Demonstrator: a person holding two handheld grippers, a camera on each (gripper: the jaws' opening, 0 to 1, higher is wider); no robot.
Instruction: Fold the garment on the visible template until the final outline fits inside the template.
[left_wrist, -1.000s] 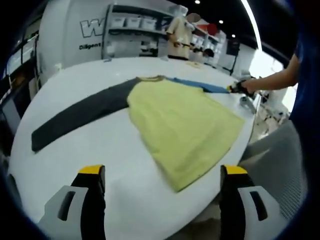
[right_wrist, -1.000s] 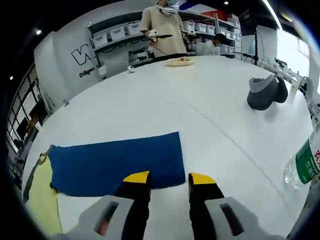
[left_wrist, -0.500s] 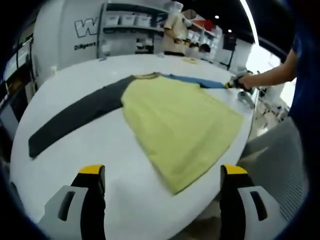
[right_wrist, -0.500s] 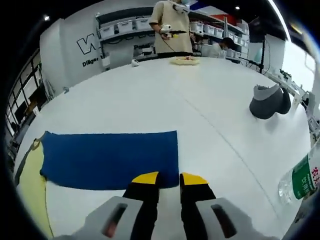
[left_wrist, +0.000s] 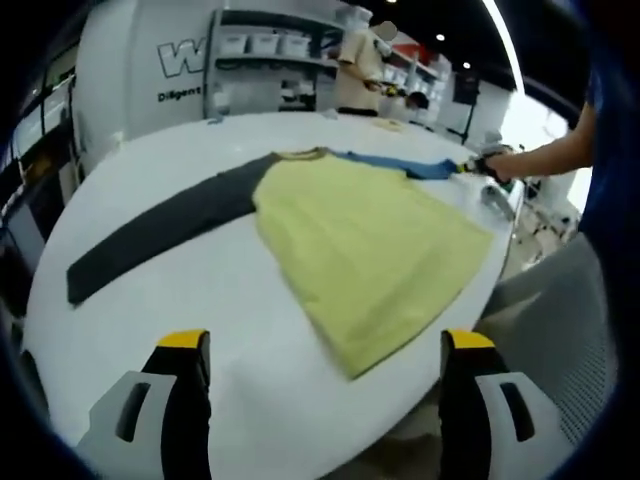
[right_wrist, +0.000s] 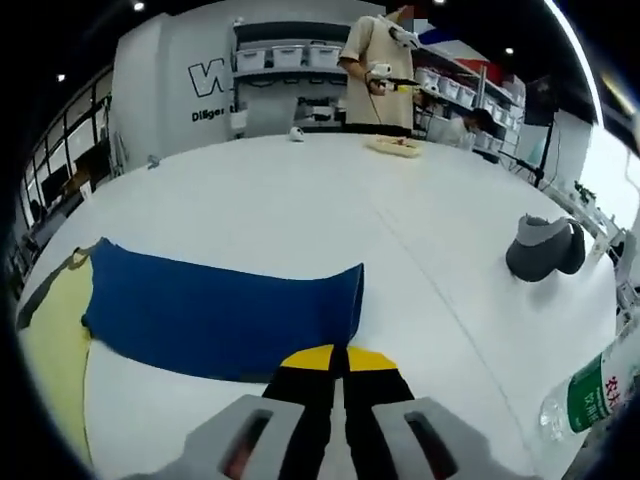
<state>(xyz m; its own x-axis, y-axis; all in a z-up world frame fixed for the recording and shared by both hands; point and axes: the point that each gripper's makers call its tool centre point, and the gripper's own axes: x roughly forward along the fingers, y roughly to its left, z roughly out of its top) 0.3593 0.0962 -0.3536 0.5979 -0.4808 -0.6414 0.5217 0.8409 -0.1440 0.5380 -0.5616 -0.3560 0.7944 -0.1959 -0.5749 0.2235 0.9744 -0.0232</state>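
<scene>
A long-sleeved garment lies spread on the white table (left_wrist: 180, 300), with a yellow body (left_wrist: 370, 250), a dark grey sleeve (left_wrist: 160, 235) stretching left and a blue sleeve (left_wrist: 395, 162) reaching right. My left gripper (left_wrist: 325, 365) hovers over the near table edge, jaws wide apart and nothing between them. My right gripper (right_wrist: 337, 355) is shut on the cuff end of the blue sleeve (right_wrist: 220, 310), whose near corner curls up off the table. In the left gripper view a hand holds the right gripper (left_wrist: 482, 166) at that sleeve's tip.
A grey cap (right_wrist: 545, 248) lies to the right on the table. A water bottle (right_wrist: 590, 392) lies near the right edge. At the far side a person (right_wrist: 380, 65) stands by a flat tray (right_wrist: 398, 146). The operator's arm (left_wrist: 550, 155) reaches in from the right.
The right gripper's jaws have closed from a small gap onto the blue sleeve's cuff, and the cuff corner has lifted slightly. The left gripper stays open in place.
</scene>
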